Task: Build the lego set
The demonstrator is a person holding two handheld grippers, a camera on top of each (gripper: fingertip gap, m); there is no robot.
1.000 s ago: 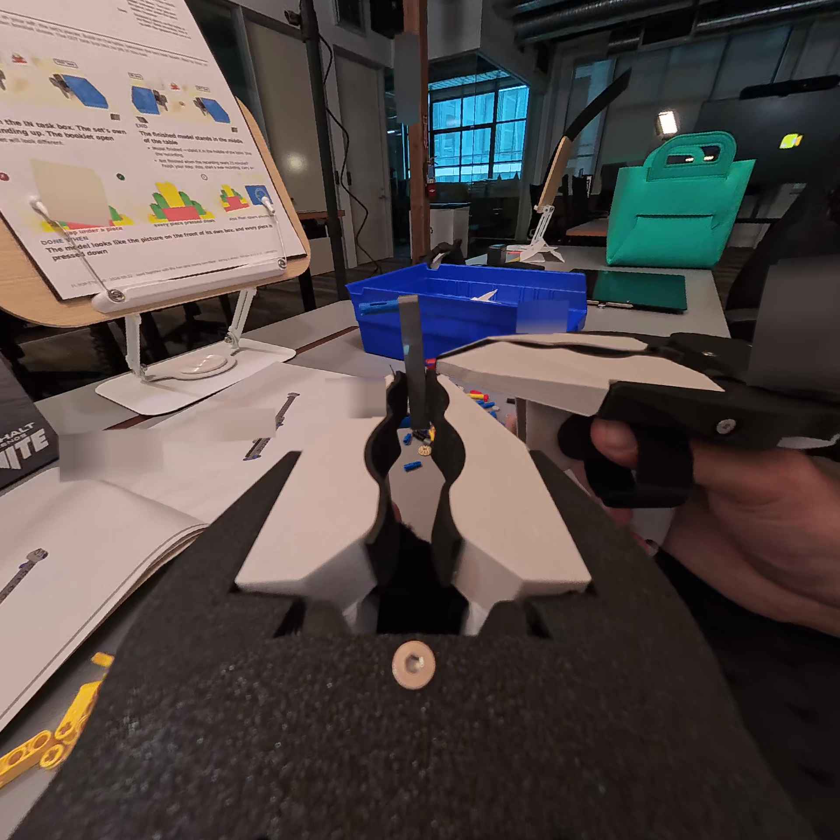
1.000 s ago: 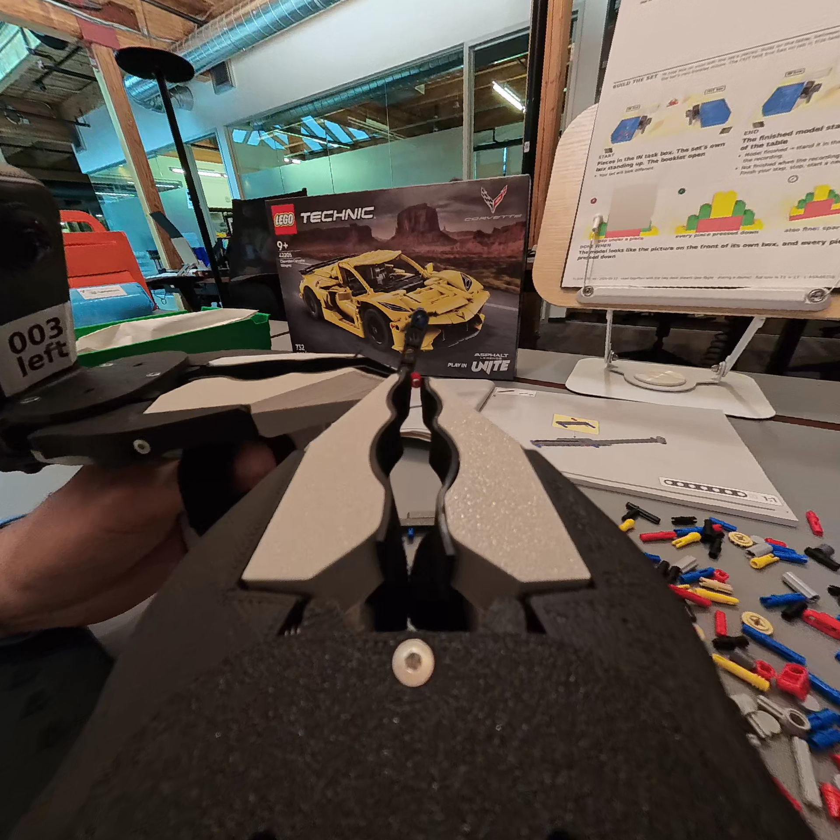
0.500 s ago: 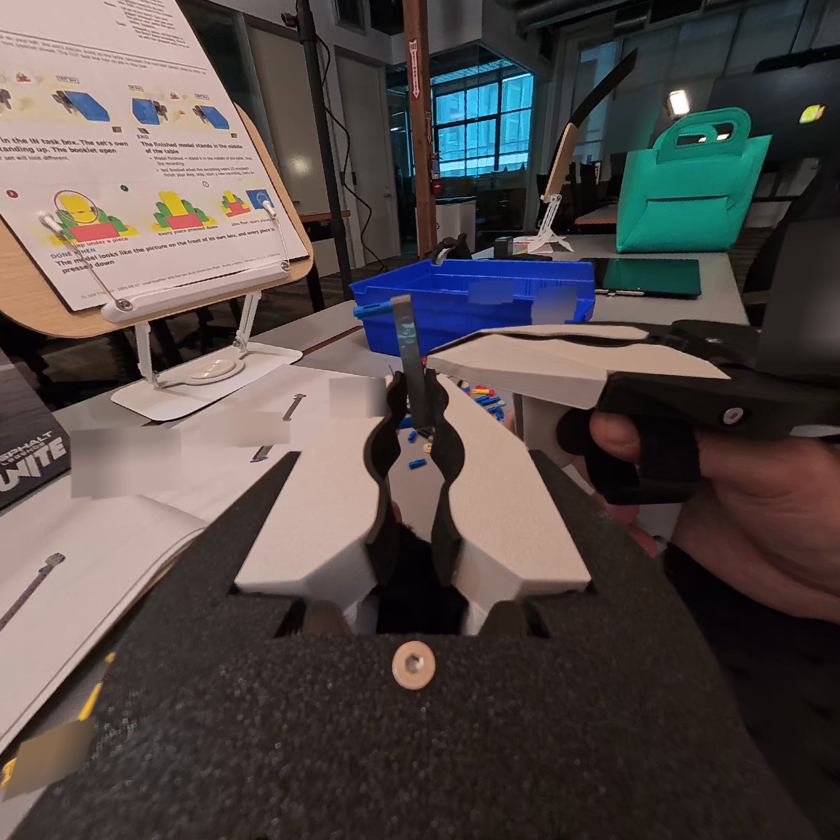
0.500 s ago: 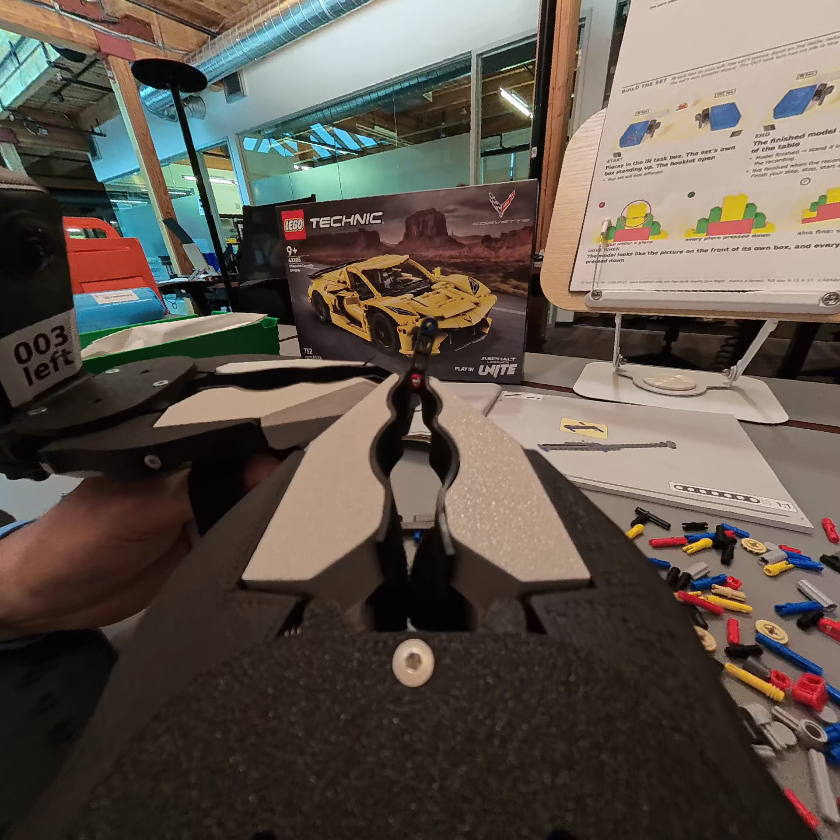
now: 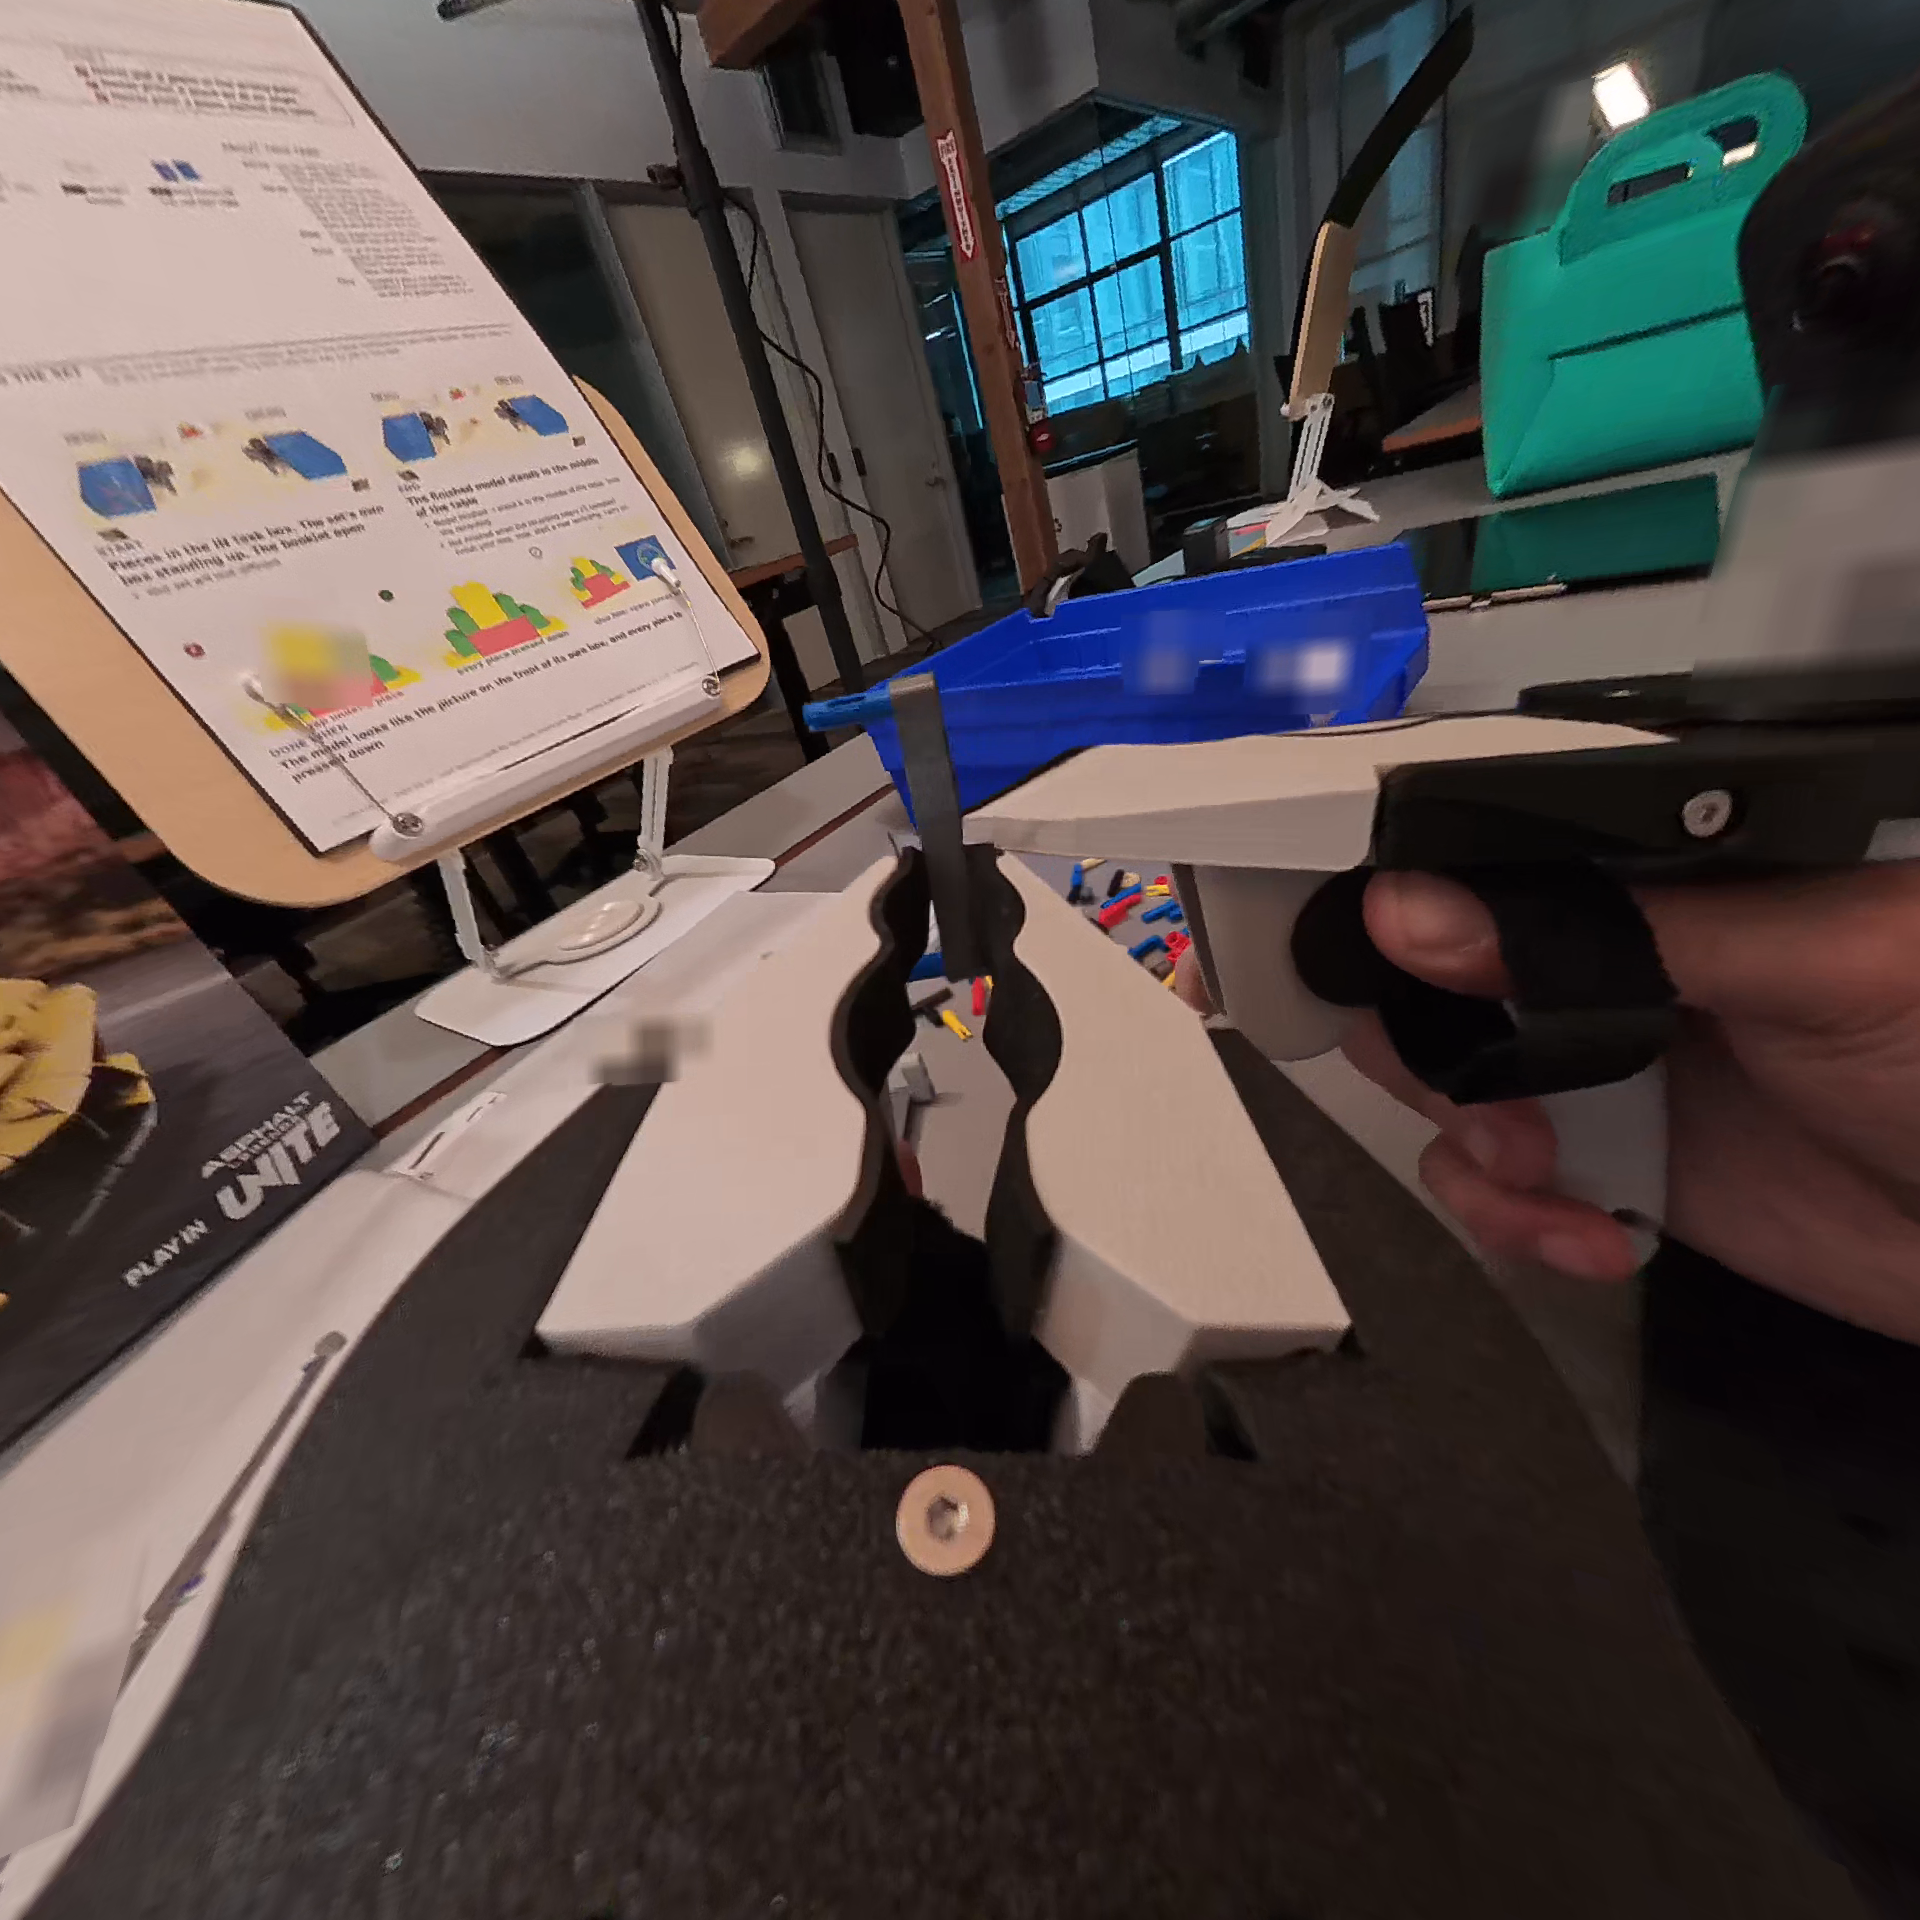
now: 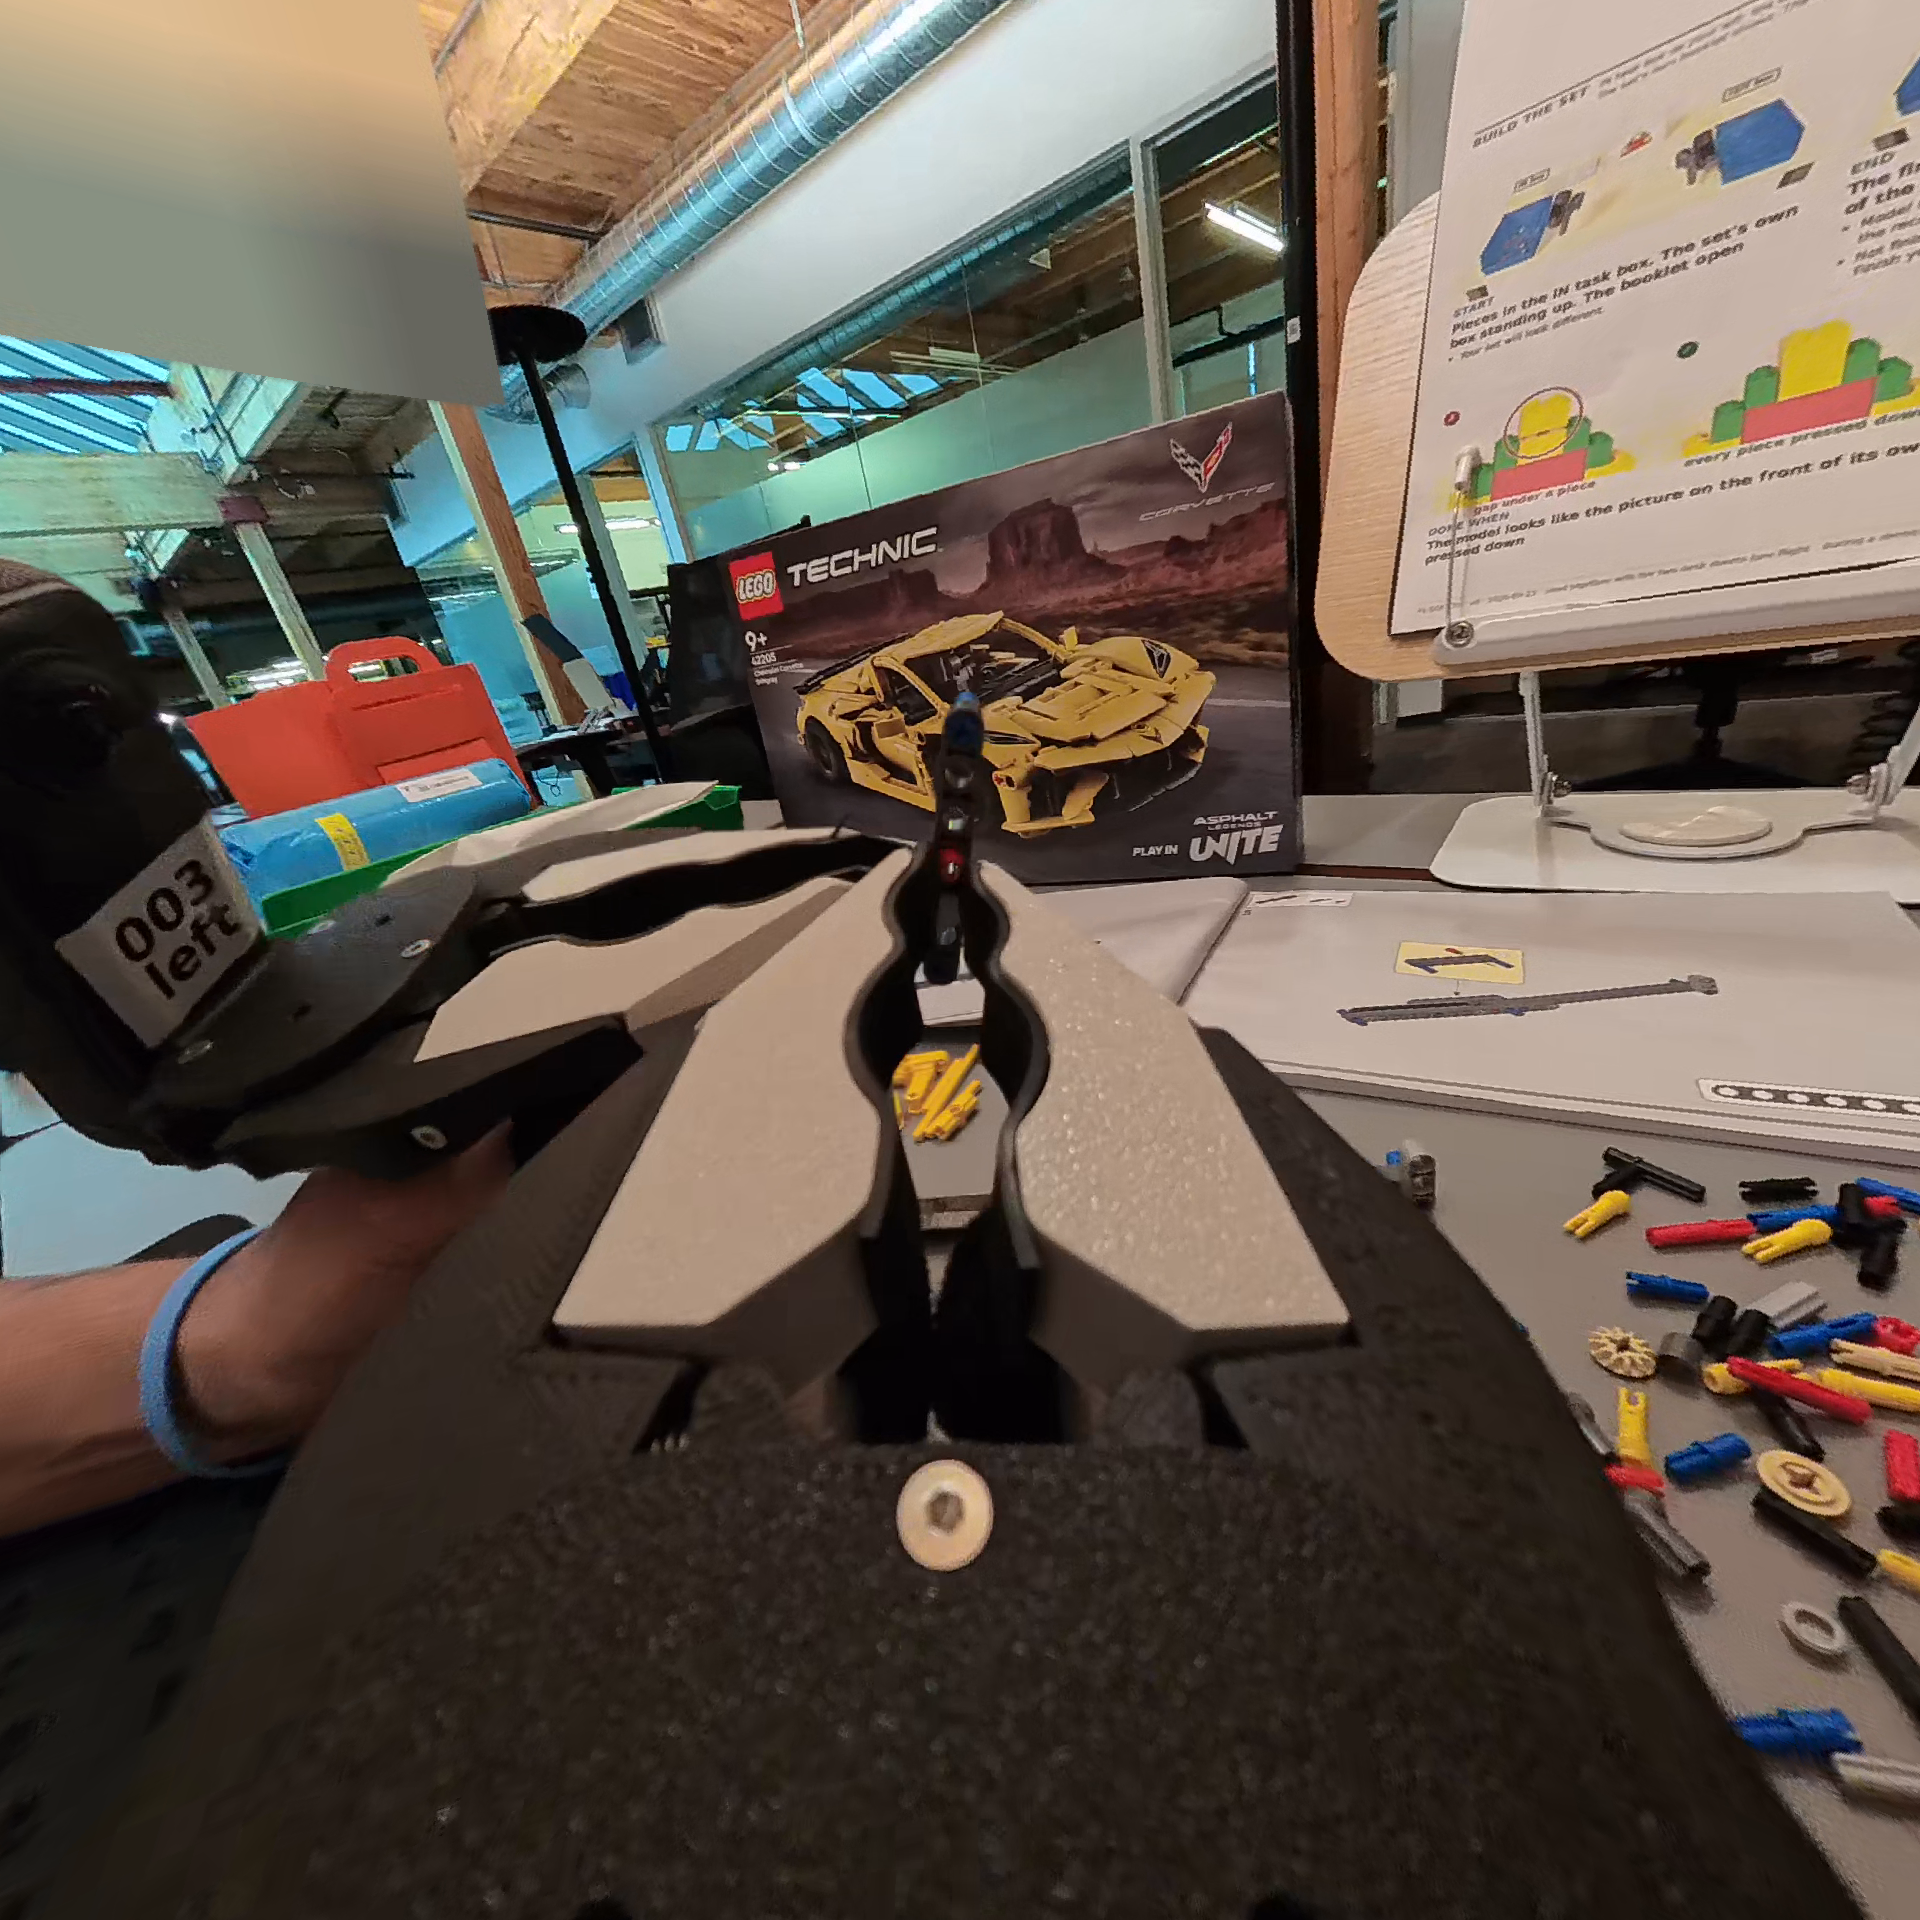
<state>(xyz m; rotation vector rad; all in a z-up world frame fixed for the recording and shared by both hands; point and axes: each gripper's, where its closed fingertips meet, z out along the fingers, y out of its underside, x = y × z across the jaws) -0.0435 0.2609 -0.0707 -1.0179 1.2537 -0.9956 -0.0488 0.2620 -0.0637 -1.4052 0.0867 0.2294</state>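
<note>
A dark grey Technic beam (image 5: 935, 821) stands upright between the fingertips of my left gripper (image 5: 951, 862), which is shut on it. A blue pin (image 5: 836, 713) sticks out near the beam's top. My right gripper's fingers (image 5: 1195, 790) come in from the right and meet the beam at the same spot. In the right wrist view the beam (image 6: 954, 821) shows edge-on with a red pin (image 6: 951, 860) and a blue tip (image 6: 964, 724). My right gripper (image 6: 948, 883) is shut on it. The left gripper's fingers (image 6: 644, 914) reach in from the left. The beam is held above the table.
Several loose coloured pins and gears (image 6: 1766, 1351) lie on the grey table at right, and yellow pieces (image 6: 935, 1091) lie below the beam. An open booklet (image 6: 1558, 997), the set box (image 6: 1018, 665), a stand with an instruction sheet (image 5: 312, 520) and a blue bin (image 5: 1143, 675) stand behind. Both grippers' tips are close together, under 4 cm apart.
Both grippers stay shut on the beam and have moved together, up and toward the set box and stand, tilting as they go. The beam now leans a little more.
</note>
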